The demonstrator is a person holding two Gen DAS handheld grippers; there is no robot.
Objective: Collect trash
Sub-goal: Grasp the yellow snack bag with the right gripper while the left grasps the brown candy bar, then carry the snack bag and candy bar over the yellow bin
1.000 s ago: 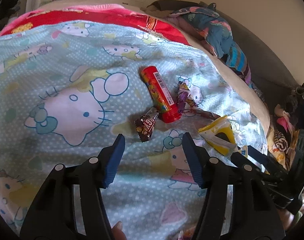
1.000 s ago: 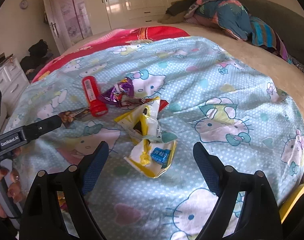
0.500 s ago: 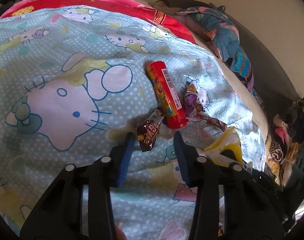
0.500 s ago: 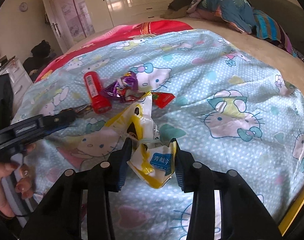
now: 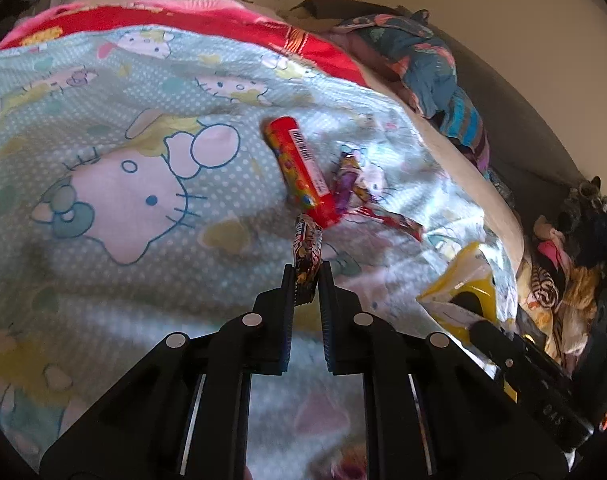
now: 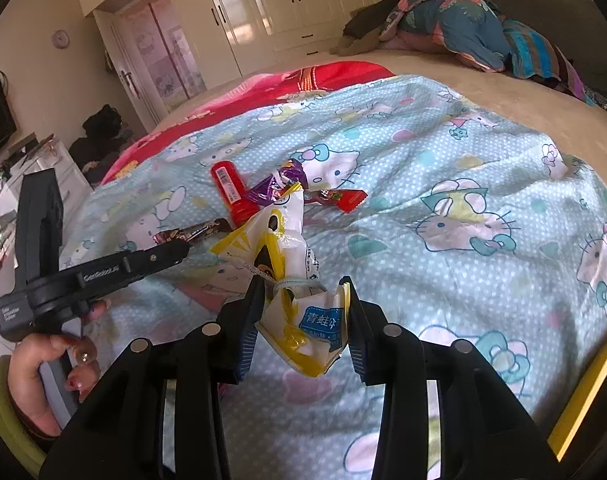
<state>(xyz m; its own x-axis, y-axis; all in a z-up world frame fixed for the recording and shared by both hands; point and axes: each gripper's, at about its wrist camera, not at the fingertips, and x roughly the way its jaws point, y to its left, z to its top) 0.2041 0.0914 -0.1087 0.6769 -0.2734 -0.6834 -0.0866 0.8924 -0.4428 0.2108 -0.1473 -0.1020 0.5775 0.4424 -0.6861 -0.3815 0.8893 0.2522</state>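
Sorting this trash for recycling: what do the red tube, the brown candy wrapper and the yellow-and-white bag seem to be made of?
Red tube: probably rigid plastic or coated card, glossy, printed barcode label. Brown candy wrapper: thin shiny film, maybe foil-lined; it glints and creases. Yellow-and-white bag: soft, glossy plastic film, crumpled and torn open.

Glossy crinkled plastic wrappers (image 6: pixel 303 320); soft matt cloth blanket (image 6: pixel 443 152); glossy cabinet doors (image 6: pixel 263 4).

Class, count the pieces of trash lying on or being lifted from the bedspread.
5: brown candy wrapper in the left gripper, yellow-white bag in the right gripper, red tube, purple wrapper, red wrapper. Others may be hidden.
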